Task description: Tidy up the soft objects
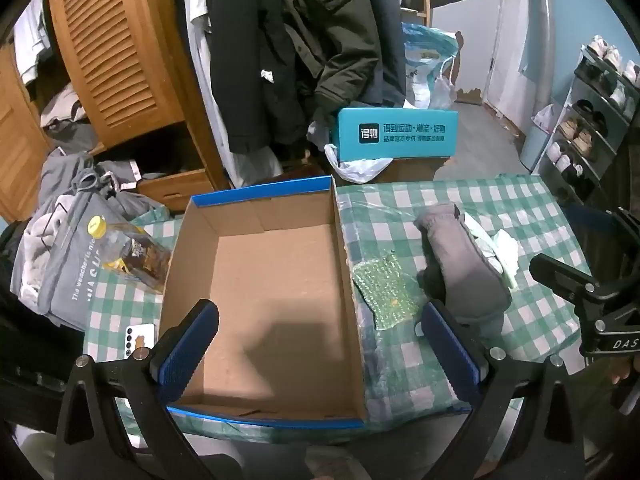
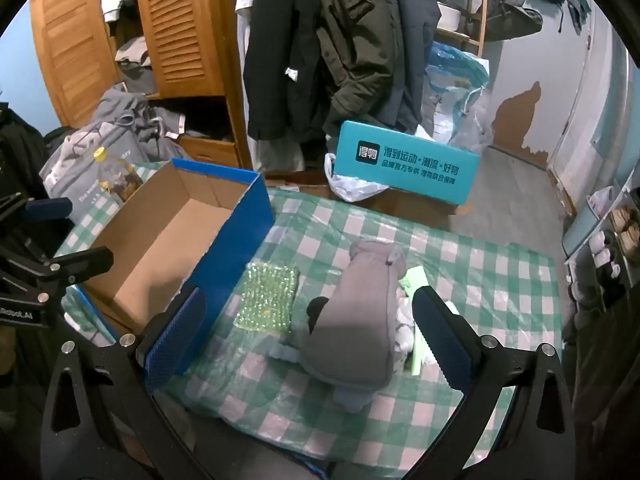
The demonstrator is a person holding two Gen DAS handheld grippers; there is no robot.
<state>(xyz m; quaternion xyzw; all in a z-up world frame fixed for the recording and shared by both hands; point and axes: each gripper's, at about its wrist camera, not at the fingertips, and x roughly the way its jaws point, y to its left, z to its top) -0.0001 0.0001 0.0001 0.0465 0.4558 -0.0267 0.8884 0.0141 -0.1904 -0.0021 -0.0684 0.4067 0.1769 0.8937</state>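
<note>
Am hovering right gripper (image 2: 308,336), jaws spread wide and holding nothing, nearer grey plush (image 2: 352,320); its long axis is running toward bench far edge. Left gripper (image 1: 320,352), also spread and holding nothing, is hanging over cardboard box (image 1: 264,280).

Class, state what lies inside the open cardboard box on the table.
The cardboard box shows only its bare brown floor and a shadow; nothing lies inside. The near corners are hidden behind the left claw.
</note>
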